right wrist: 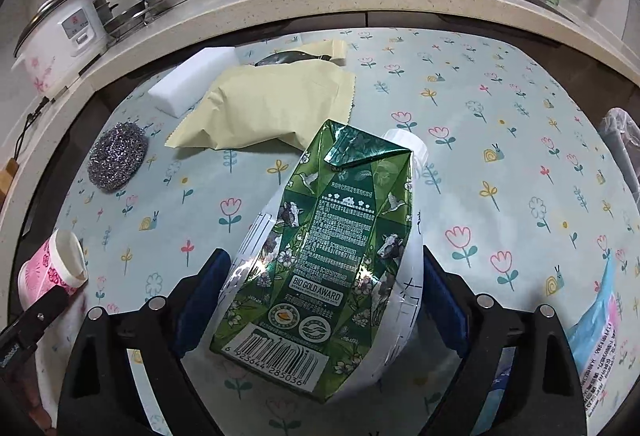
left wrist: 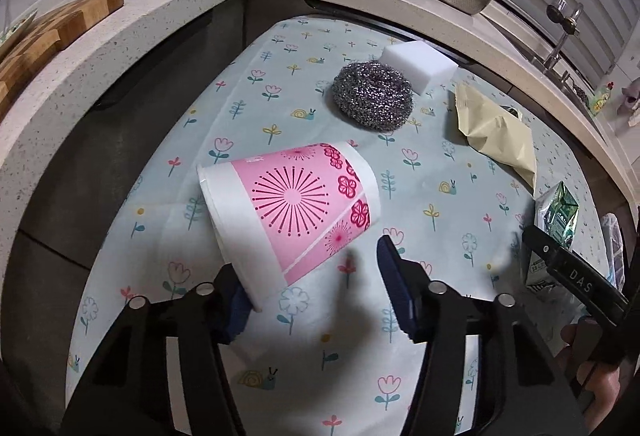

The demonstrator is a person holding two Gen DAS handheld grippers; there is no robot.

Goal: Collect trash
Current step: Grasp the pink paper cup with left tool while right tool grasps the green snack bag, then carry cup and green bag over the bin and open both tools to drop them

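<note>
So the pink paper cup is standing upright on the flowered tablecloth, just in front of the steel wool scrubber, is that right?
Not quite. The pink paper cup is lying on its side, not standing upright, as the left wrist view shows. The rest holds: it is on the flowered tablecloth, just in front of the steel wool scrubber.

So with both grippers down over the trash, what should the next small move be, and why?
Probably close the right gripper on the green milk carton. The carton lies between its jaws, with gaps on both sides, so nothing is held there. The left gripper has the lying pink paper cup only against its left jaw, so it likely needs recentring first.
</note>
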